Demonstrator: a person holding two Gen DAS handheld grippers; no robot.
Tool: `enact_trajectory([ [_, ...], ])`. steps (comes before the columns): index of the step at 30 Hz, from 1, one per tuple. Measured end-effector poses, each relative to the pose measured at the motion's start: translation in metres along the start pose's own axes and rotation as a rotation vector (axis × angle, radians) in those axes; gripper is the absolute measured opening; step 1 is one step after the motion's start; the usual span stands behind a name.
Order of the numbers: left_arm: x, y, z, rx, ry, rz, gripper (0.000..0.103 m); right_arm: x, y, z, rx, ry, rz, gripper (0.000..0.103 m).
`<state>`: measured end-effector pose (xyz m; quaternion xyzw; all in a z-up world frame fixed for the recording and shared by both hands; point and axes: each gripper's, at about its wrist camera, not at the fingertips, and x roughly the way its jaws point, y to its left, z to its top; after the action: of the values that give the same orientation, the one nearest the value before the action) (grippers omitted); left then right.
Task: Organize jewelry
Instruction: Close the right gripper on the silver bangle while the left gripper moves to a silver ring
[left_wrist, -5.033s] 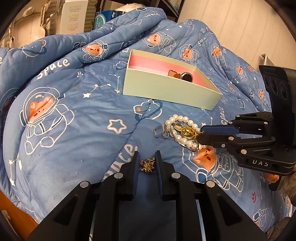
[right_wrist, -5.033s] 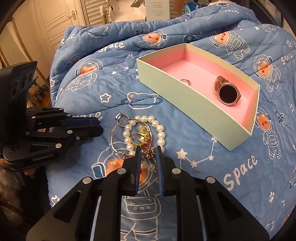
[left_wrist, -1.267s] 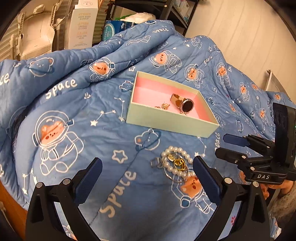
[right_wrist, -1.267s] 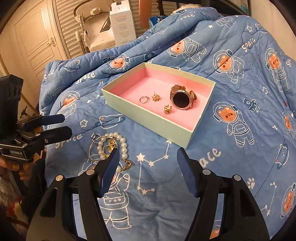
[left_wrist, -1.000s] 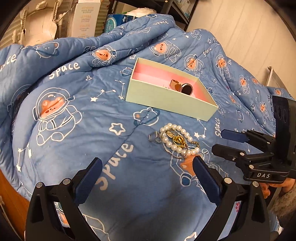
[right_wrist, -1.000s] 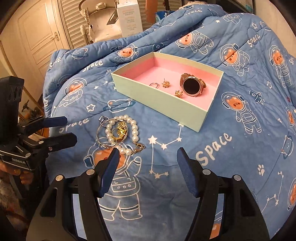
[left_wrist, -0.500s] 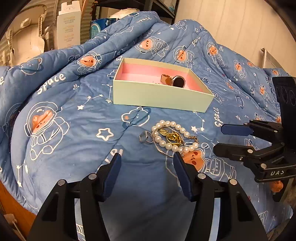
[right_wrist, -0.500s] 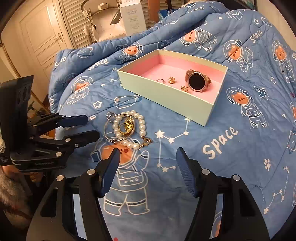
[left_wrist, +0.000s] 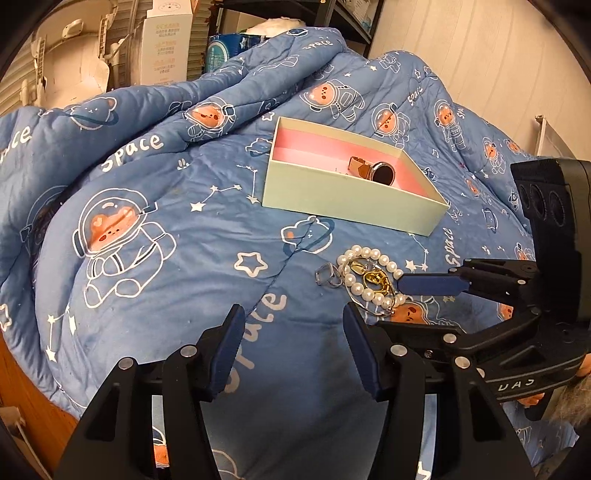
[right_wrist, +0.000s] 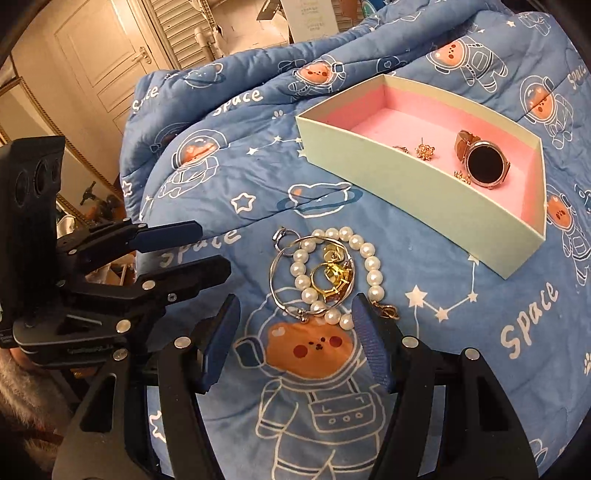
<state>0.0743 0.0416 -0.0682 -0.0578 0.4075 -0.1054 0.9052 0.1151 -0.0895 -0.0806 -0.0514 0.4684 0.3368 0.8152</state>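
Both hand-held grippers now sit lower and closer to the heap than a moment ago, jaws apart and empty. Since five seconds back, two gold flower-shaped ear studs (right_wrist: 424, 151) have gone into the pale green cardboard box with pink lining (right_wrist: 413, 177), beside the rose-gold round watch (right_wrist: 485, 162). On the blue astronaut-print quilt (right_wrist: 332, 406), just before the box's near wall, the white pearl bracelet (right_wrist: 369, 266) lies tangled with gold and silver pieces. Right hand-held gripper (right_wrist: 295, 325) straddles its near edge; left hand-held gripper (left_wrist: 291, 332) hovers beside it. Likely next: lifting the bracelet.
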Motion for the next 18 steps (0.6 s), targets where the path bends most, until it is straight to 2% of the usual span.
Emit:
enact_trajectory([
  [4, 0.001, 0.009, 0.0, -0.032, 0.004, 0.003, 0.052, 0.008, 0.001, 0.007, -0.017, 0.008, -0.06, 0.063],
  [10, -0.005, 0.018, -0.001, -0.05, -0.004, 0.012, 0.052, 0.02, 0.004, 0.012, -0.045, 0.013, -0.073, 0.063],
  [12, -0.005, 0.018, 0.0, -0.052, -0.005, 0.014, 0.052, 0.021, 0.006, 0.012, -0.053, 0.006, -0.087, 0.053],
  [18, -0.004, 0.015, 0.0, -0.041, -0.006, 0.001, 0.052, 0.011, 0.002, 0.011, -0.039, -0.022, -0.074, 0.052],
])
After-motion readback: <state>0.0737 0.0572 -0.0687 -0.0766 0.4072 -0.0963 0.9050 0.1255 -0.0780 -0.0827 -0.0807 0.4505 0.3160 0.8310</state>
